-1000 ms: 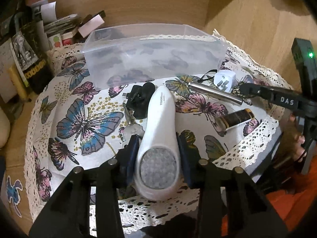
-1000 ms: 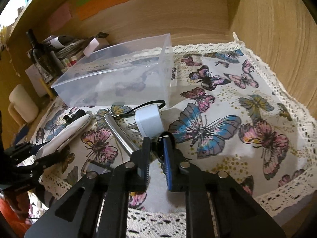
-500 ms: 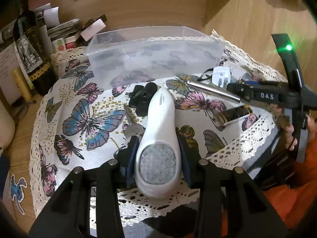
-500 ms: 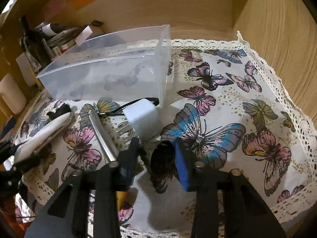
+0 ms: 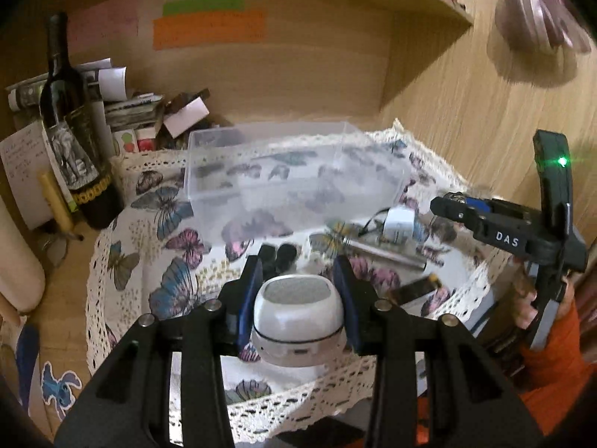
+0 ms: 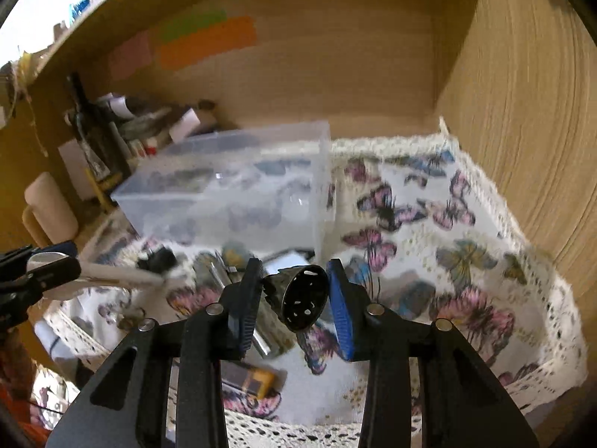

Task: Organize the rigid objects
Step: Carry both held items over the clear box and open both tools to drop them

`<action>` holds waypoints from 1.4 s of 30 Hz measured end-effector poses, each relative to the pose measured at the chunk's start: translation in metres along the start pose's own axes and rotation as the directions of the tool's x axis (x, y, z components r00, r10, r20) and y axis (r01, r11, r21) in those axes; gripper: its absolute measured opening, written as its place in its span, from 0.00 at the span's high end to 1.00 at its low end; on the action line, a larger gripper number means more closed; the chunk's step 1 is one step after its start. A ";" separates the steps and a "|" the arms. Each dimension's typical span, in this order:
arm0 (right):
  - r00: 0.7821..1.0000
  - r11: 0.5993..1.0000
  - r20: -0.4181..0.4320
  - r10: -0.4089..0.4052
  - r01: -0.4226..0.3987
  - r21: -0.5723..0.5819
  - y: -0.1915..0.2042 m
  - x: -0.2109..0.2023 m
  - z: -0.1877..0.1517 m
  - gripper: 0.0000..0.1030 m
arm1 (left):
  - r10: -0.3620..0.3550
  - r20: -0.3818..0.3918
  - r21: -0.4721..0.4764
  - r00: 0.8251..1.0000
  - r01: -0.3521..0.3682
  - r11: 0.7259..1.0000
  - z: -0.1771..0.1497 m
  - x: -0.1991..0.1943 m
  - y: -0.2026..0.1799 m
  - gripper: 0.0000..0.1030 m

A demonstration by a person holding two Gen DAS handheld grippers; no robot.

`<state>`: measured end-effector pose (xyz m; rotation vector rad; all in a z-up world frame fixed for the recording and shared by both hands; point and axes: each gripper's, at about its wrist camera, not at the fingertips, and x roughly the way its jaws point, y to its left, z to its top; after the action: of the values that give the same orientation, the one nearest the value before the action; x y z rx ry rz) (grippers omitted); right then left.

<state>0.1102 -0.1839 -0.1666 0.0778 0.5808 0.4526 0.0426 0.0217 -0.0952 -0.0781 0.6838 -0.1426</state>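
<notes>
Currently the left gripper (image 5: 298,291) is clenched on a white handheld fabric shaver with a round mesh head (image 5: 297,319), lifted clear of the butterfly-print tablecloth with lace edging (image 5: 156,261). The right gripper (image 6: 294,296) grasps a small dark perforated metal cone (image 6: 300,296), also held above the cloth; its jaws have just been opening, with the cone between them. Beyond both sits a clear rectangular plastic bin (image 5: 294,175) at the far middle of the cloth. On the cloth near the bin lie a white plug adapter (image 5: 399,222), a silver metal tube (image 5: 384,254) and a black-and-gold rectangular lighter (image 5: 414,289). Far left stands a dark wine bottle (image 5: 71,130).
</notes>
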 end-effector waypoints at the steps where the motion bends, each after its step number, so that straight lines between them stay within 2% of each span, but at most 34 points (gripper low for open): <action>1: 1.000 1.000 0.011 0.001 -0.001 -0.003 0.002 -0.002 0.003 0.69 | -0.006 0.002 -0.004 1.000 0.006 1.000 0.003 0.000 0.001 0.62; 12: 0.995 0.999 0.099 0.015 -0.011 -0.040 0.016 -0.012 0.037 0.69 | -0.032 0.016 0.012 0.999 0.032 0.999 0.033 -0.003 0.003 0.62; 22: 0.989 0.997 0.144 0.026 -0.016 -0.072 0.026 -0.016 0.062 0.69 | -0.025 0.039 0.071 0.999 0.022 0.997 0.064 -0.017 -0.001 0.62; 29: 0.986 0.996 0.166 0.035 -0.021 -0.087 0.028 -0.013 0.081 0.69 | 0.001 0.096 0.096 0.995 -0.011 0.995 0.089 -0.030 -0.001 0.62; 36: 0.986 0.993 0.165 0.029 -0.010 -0.114 0.035 -0.001 0.096 0.69 | 0.021 0.142 0.105 0.990 -0.036 0.994 0.111 -0.027 0.006 0.62; 42: 0.991 0.993 0.136 0.019 -0.003 -0.121 0.039 0.021 0.104 0.69 | 0.027 0.136 0.105 0.990 -0.041 0.994 0.123 -0.004 0.016 0.62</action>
<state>0.1673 -0.1343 -0.0828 -0.0039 0.4172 0.4881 0.1193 0.0413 0.0000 0.0268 0.5417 -0.1398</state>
